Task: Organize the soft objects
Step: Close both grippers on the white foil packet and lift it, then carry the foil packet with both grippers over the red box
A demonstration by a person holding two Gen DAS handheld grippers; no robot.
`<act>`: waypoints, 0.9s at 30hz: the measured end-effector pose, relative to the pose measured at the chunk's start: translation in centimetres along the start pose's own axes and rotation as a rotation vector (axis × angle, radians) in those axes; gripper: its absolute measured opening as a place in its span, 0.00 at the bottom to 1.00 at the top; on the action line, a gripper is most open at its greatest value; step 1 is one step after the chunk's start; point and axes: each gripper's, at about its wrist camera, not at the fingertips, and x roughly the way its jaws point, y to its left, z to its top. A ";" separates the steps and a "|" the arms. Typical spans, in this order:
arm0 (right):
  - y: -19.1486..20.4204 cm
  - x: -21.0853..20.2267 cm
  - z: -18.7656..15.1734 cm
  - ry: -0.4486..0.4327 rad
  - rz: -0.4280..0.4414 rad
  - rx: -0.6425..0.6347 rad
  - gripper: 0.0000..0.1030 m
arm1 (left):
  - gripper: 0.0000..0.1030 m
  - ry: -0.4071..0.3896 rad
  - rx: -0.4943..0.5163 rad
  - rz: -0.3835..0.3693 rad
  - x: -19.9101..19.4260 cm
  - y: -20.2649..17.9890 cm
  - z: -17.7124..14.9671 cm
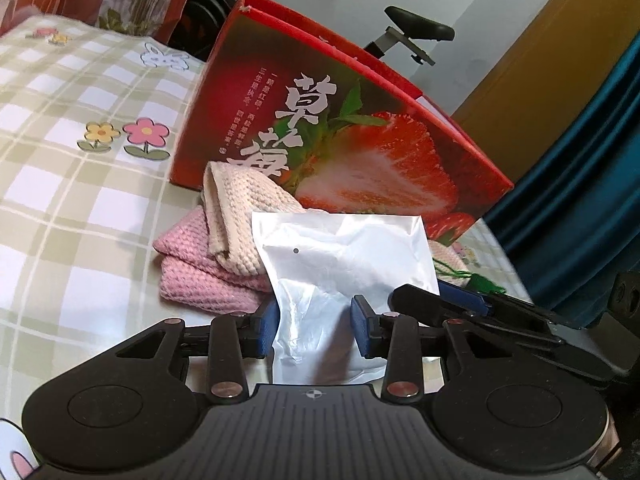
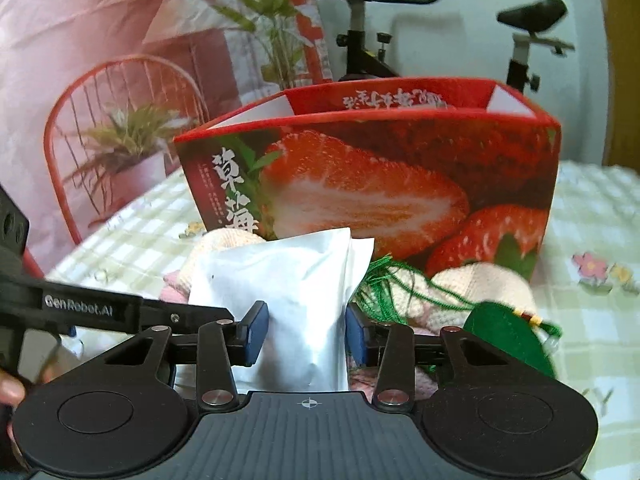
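Note:
A white plastic pouch (image 1: 344, 252) (image 2: 280, 280) stands upright in front of a red strawberry-printed box (image 1: 360, 140) (image 2: 380, 176) on the checked bedsheet (image 1: 80, 160). My left gripper (image 1: 315, 326) is shut on the pouch's crumpled lower part. My right gripper (image 2: 306, 332) grips the same pouch from the other side, blue pads against both faces. Behind the pouch a cream knitted cloth (image 1: 236, 208) lies on a folded pink knitted cloth (image 1: 200, 276). To the right, another cream knitted piece (image 2: 492, 284) and a green felt piece with tassels (image 2: 508, 332) lie at the foot of the box.
The box is open at the top, its far wall (image 2: 400, 96) showing. An exercise bike (image 2: 532, 28) stands behind the bed. A blue curtain (image 1: 580, 200) hangs at the right, and red-printed bedding (image 2: 100, 80) rises at the left. A hand (image 2: 10, 390) shows at the left edge.

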 end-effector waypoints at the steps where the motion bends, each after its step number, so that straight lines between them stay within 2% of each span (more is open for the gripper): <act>1: 0.1 -0.2 0.1 0.003 -0.008 -0.019 0.37 | 0.39 0.003 -0.005 -0.009 0.0 0.0 0.0; 8: 0.9 -0.9 0.3 0.018 -0.037 -0.084 0.34 | 0.39 0.019 0.010 -0.029 0.0 -0.8 -0.4; 13: 1.2 -2.7 1.3 -0.050 -0.015 -0.097 0.34 | 0.39 -0.043 0.001 -0.060 -1.7 -1.2 0.3; 17: 0.8 -4.4 3.0 -0.120 0.000 -0.085 0.34 | 0.39 -0.113 0.043 -0.085 -3.4 -2.9 2.0; 23: -0.2 -5.8 6.6 -0.207 0.002 -0.093 0.34 | 0.39 -0.184 0.156 -0.066 -4.5 -6.0 5.5; 27: -1.1 -5.9 9.6 -0.257 0.003 -0.082 0.34 | 0.39 -0.216 0.170 -0.076 -4.4 -7.0 8.1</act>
